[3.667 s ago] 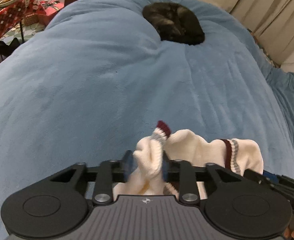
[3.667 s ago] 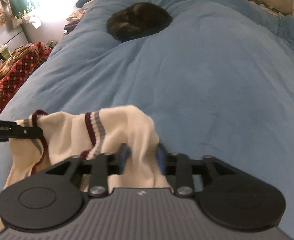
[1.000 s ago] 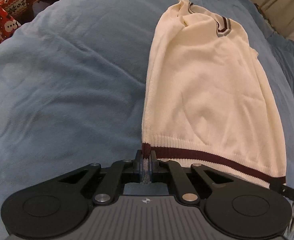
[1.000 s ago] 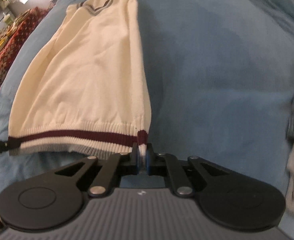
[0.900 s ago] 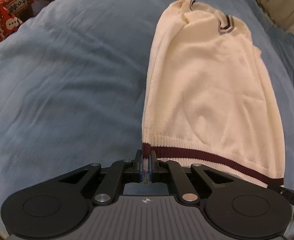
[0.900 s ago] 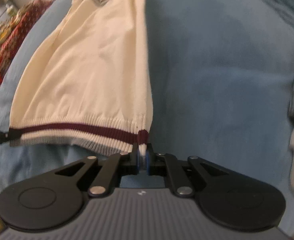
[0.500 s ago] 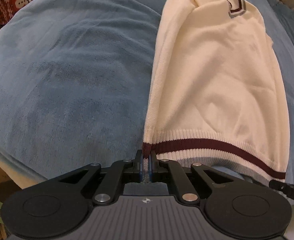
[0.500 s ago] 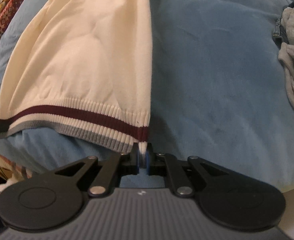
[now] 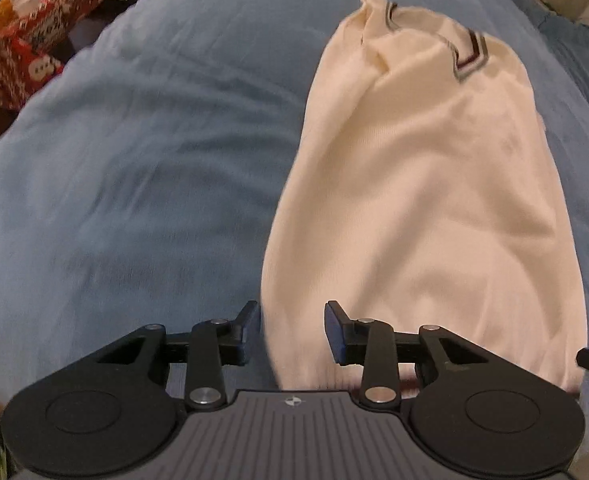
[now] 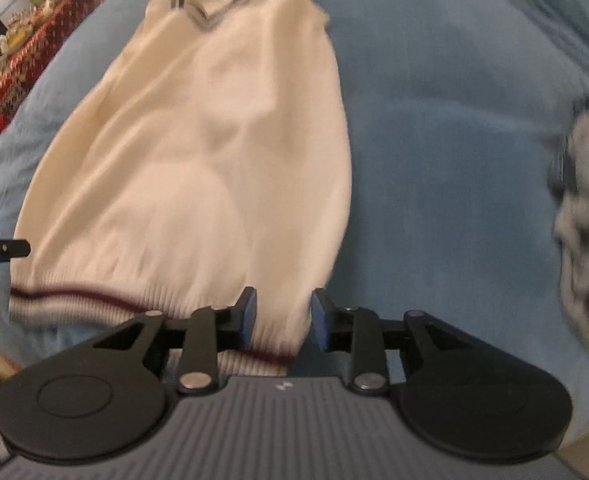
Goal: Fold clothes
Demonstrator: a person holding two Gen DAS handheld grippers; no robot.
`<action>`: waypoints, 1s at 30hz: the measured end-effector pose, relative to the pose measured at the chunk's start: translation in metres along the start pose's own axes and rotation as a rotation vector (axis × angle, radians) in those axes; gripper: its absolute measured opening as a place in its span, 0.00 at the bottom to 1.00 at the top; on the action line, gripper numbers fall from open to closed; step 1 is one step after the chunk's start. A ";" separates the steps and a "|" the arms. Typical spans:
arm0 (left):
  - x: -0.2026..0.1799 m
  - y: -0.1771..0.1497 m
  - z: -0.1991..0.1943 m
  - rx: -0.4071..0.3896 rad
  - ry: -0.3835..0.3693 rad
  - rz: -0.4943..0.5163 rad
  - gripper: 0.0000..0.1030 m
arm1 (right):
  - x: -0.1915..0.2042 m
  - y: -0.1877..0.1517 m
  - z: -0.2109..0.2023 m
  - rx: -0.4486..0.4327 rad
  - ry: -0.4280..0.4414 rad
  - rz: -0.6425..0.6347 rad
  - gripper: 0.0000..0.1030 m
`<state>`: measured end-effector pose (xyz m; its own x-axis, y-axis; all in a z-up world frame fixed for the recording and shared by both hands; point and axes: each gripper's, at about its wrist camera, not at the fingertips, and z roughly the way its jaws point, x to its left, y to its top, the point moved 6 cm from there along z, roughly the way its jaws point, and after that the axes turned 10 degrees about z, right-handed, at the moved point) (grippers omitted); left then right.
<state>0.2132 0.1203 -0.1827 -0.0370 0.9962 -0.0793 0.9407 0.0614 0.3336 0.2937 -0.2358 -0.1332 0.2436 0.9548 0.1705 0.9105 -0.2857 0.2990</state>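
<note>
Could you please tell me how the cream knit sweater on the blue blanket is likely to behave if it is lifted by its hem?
The cream knit sweater looks soft and wrinkled, so it would probably droop and fold. Its thin knit suggests it is light. On the plush blue blanket it may drag rather than slide.

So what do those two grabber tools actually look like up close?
Both look alike. The left gripper and right gripper each have a grey ribbed body with a small logo, two round black discs, black linkage arms with silver pivot screws, and two black fingers faced with blue pads. No cables or sleeves show.
</note>
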 end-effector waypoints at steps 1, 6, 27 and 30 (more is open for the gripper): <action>0.000 0.009 0.003 -0.013 0.003 0.002 0.34 | -0.001 0.010 0.003 -0.015 0.000 -0.001 0.32; -0.013 0.067 0.035 -0.080 0.002 0.049 0.34 | 0.007 0.066 0.027 -0.088 0.015 0.009 0.32; -0.041 0.228 0.138 -0.146 -0.033 0.138 0.33 | 0.009 0.220 0.152 -0.171 0.005 0.047 0.32; -0.042 0.229 0.141 -0.141 -0.033 0.138 0.27 | 0.008 0.220 0.155 -0.162 0.008 0.057 0.32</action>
<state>0.4773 0.0832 -0.2355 0.1020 0.9933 -0.0537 0.8793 -0.0648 0.4719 0.5481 -0.2784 -0.2119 0.2903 0.9359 0.1993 0.8290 -0.3500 0.4363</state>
